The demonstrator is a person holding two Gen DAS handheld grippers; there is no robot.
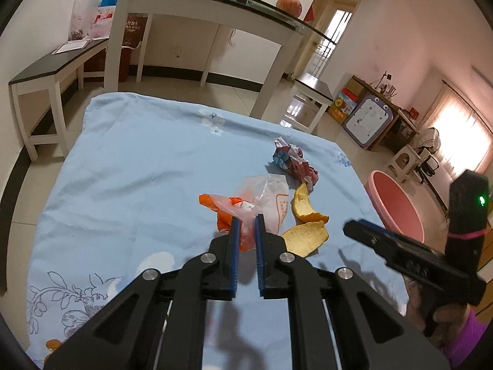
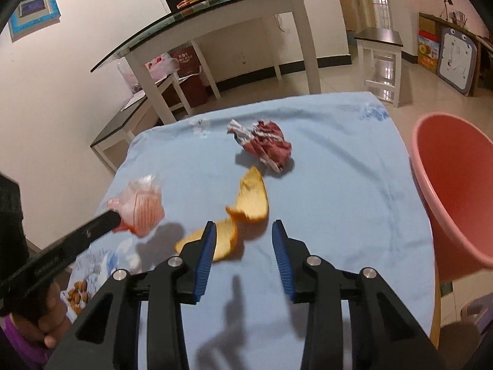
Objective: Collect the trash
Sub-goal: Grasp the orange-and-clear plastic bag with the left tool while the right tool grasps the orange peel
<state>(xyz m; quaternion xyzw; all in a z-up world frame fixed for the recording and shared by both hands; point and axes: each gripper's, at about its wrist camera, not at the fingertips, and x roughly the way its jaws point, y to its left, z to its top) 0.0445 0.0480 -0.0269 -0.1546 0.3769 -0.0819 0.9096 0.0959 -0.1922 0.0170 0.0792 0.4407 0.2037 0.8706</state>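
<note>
My left gripper is shut on a clear and orange plastic wrapper and holds it above the blue cloth; it also shows in the right wrist view, lifted off the cloth. My right gripper is open and empty, just above the orange peel. Two peel pieces lie on the cloth. A crumpled dark red wrapper lies farther back; it also shows in the left wrist view. A pink basin stands off the cloth's right edge.
A glass-topped white table stands behind the cloth, with a low bench to the left and a small stool to the right. A child's drawing board leans at the far right.
</note>
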